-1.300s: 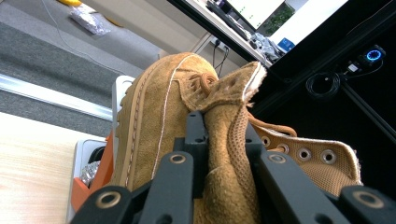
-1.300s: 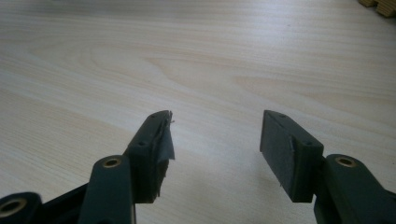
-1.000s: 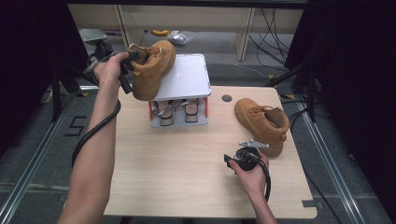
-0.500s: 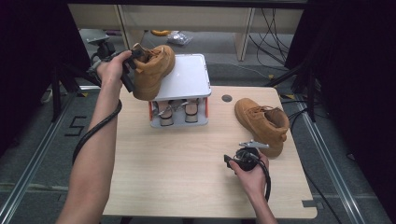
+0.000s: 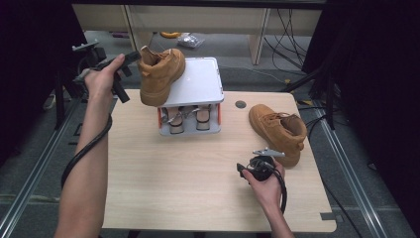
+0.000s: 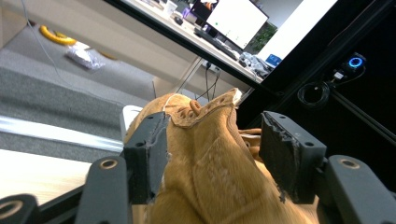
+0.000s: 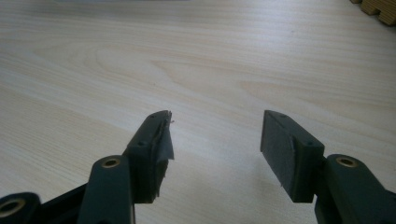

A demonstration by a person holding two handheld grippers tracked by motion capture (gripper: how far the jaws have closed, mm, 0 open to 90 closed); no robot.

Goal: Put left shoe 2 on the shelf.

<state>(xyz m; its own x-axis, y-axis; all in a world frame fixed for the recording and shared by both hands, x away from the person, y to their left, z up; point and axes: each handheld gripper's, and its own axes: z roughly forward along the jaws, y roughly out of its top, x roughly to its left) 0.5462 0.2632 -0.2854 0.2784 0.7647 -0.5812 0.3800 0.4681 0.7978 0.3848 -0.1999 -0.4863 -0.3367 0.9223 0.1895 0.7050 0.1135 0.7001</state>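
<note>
From the high view, my left claw sits at the far left corner of the bench, right against the heel of the tan boot that rests tilted on the white lid of a small rack, its toe hanging down over the rack's left edge. My right claw hovers low over the near right part of the bench, with the second boot lying on its side just beyond it, close but apart. In the left gripper view, my left claw has just been opening and now stands spread wide, with the tan boot between the pads: the collar and heel fill the gap, the left pad lies along the suede, and the right pad stands clear of it, so I am no longer pinching the boot. In the right gripper view, my right claw is spread with nothing between its pads, only bare wood below, and a corner of the second boot's sole shows at the top right edge, well apart from the tips.
</note>
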